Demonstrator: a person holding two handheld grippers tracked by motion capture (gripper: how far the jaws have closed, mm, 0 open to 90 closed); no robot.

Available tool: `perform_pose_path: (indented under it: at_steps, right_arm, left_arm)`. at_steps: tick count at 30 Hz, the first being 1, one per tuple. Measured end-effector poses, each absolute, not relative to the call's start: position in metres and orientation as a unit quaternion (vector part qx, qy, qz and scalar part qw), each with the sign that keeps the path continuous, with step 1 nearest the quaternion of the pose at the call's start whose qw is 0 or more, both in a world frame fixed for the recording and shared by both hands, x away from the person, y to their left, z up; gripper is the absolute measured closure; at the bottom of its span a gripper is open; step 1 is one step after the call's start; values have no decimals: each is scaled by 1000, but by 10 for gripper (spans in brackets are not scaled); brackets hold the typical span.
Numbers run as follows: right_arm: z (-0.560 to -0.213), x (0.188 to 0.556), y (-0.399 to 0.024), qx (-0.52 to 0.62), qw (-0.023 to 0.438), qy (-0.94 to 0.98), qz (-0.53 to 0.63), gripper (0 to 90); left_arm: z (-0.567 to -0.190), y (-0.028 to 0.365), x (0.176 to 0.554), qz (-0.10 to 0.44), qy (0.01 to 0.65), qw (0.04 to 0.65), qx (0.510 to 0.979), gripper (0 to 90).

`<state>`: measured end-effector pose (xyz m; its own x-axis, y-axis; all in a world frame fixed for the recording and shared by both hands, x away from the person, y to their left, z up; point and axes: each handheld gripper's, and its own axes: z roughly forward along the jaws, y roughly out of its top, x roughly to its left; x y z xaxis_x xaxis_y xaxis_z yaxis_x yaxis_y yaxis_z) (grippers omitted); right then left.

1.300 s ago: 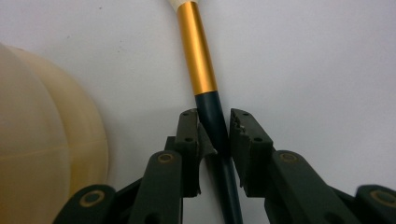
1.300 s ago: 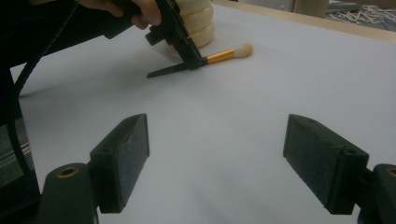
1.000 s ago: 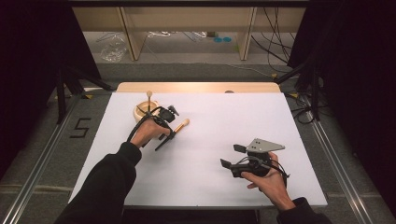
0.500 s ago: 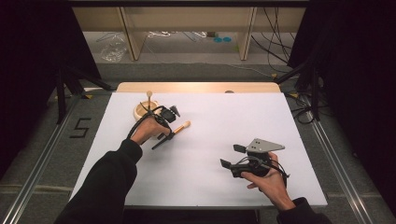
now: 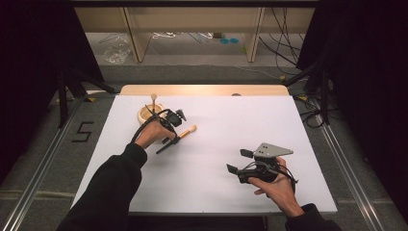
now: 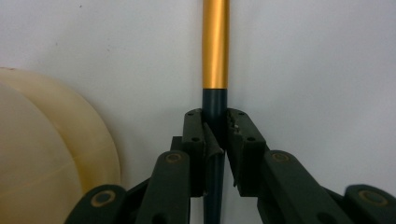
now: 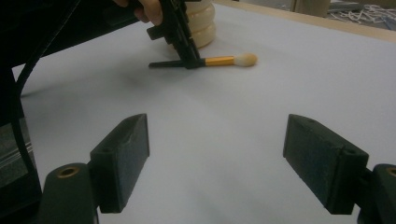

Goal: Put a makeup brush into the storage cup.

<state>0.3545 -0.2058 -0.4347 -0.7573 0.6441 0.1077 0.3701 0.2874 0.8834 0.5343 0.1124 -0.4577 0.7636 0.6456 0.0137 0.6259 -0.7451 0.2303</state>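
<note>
Beside the bowl point(image 5: 149, 113), the left gripper point(image 6: 216, 135) clamps the brush point(image 6: 215, 56); the right gripper point(image 7: 217, 158) gapes empty.

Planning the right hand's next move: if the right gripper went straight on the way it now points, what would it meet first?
The right gripper, jaws open, faces bare white table. Farther along that line lies the makeup brush, pinched at its dark handle by the left gripper; probably the brush first, though depth is unclear.
</note>
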Motion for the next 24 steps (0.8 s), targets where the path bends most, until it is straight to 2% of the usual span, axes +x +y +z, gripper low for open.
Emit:
perform_pose_path:
  at_steps: [8,24]
  right_arm:
    - [-435,355,-207,320,136,791,503,238]
    - [-435,355,-206,321,137,790,503,237]
  left_arm:
    - [-457,110,534,58,330,104,936,783]
    - [-439,121,528,57,328,153,930,784]
